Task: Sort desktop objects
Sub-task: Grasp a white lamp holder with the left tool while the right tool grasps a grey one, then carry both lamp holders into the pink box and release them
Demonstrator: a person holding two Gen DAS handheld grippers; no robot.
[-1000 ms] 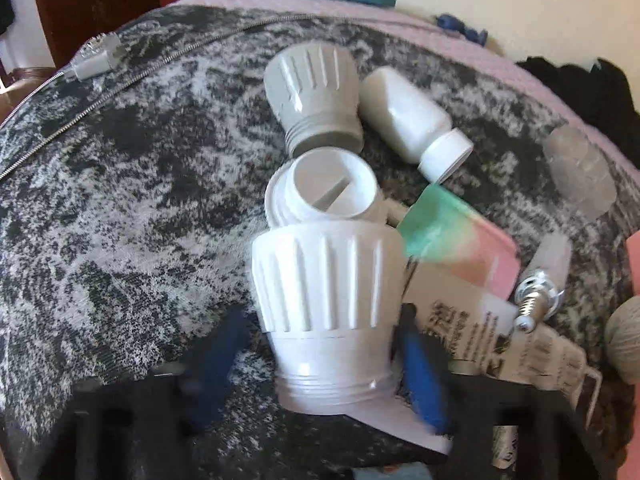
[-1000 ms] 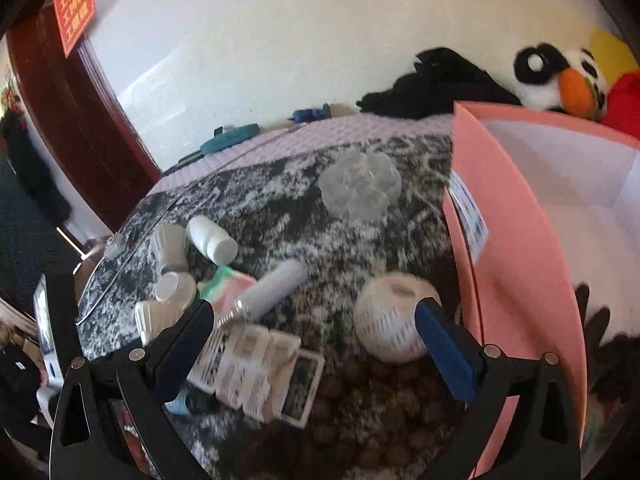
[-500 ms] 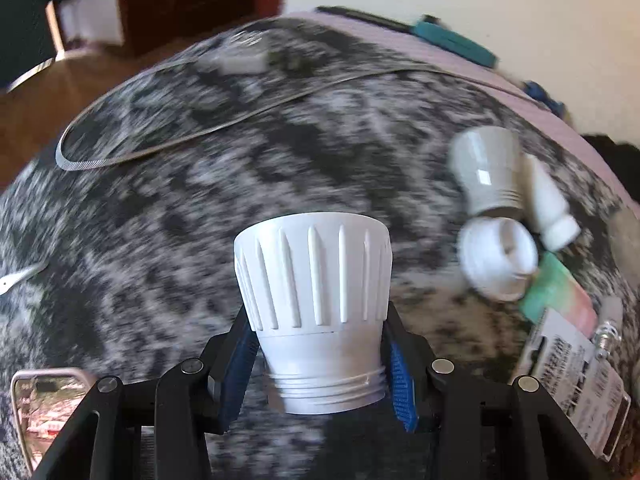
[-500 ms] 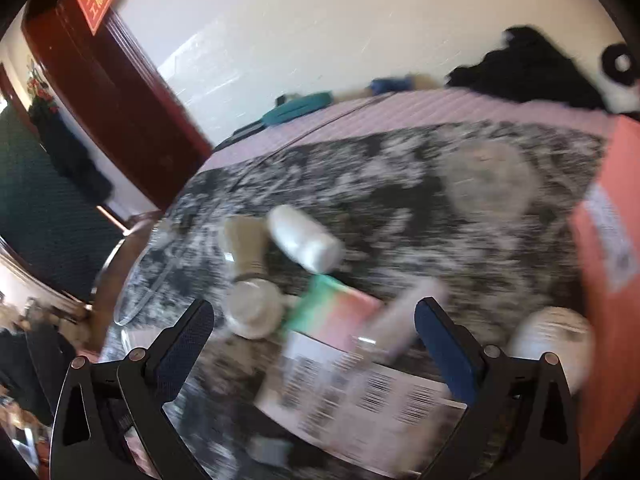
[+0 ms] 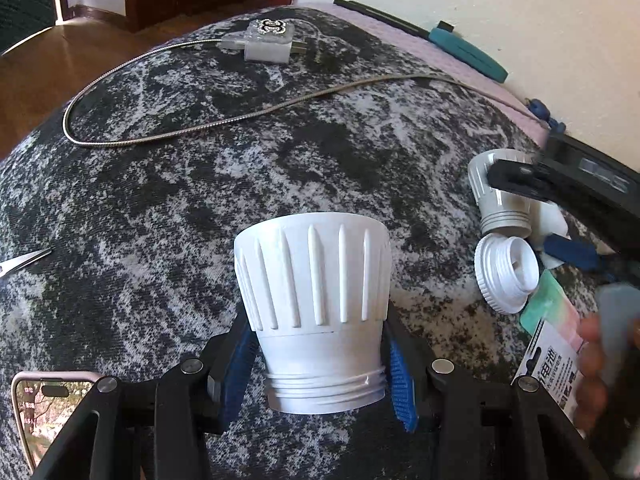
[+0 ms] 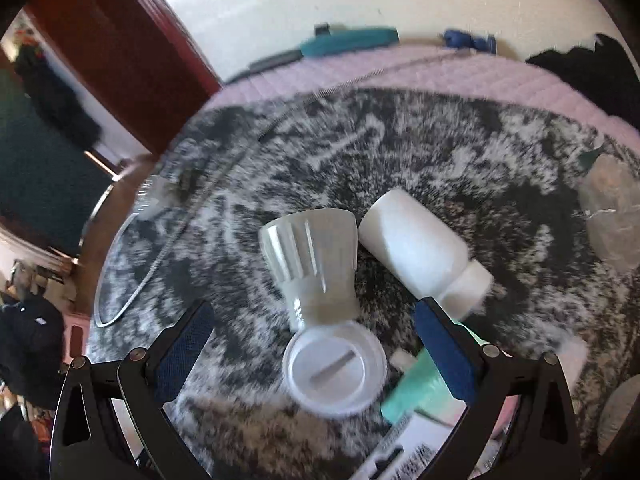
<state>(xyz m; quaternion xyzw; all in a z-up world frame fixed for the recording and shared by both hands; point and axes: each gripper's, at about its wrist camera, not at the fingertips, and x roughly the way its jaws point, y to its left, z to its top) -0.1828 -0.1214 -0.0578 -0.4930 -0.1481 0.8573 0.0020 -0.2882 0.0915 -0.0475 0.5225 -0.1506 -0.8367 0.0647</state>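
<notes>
My left gripper [image 5: 318, 368] is shut on a white ribbed lamp housing [image 5: 316, 300], gripping its narrow threaded neck above the grey-black mottled cloth. My right gripper [image 6: 316, 350] stands open, hovering over a second ribbed housing [image 6: 310, 258] and a round white threaded cap [image 6: 334, 372] that lie between its blue pads. A white pill bottle [image 6: 424, 256] rests on its side just right of that housing. In the left wrist view the same housing [image 5: 500, 196] and cap [image 5: 506, 274] lie at the right, with the right gripper's black arm [image 5: 568, 184] over them.
A white charger plug [image 5: 268, 42] with a braided metal cable [image 5: 224, 120] lies at the far left. A phone [image 5: 44, 412] and tweezers [image 5: 24, 262] sit near the left edge. A green-pink packet [image 5: 554, 308], a printed card [image 5: 552, 372] and a teal pen [image 5: 464, 52] lie right and back.
My left gripper closed on the ribbed housing and carried it leftward away from the pile. My right gripper swung down and left to hover over the remaining housing and cap.
</notes>
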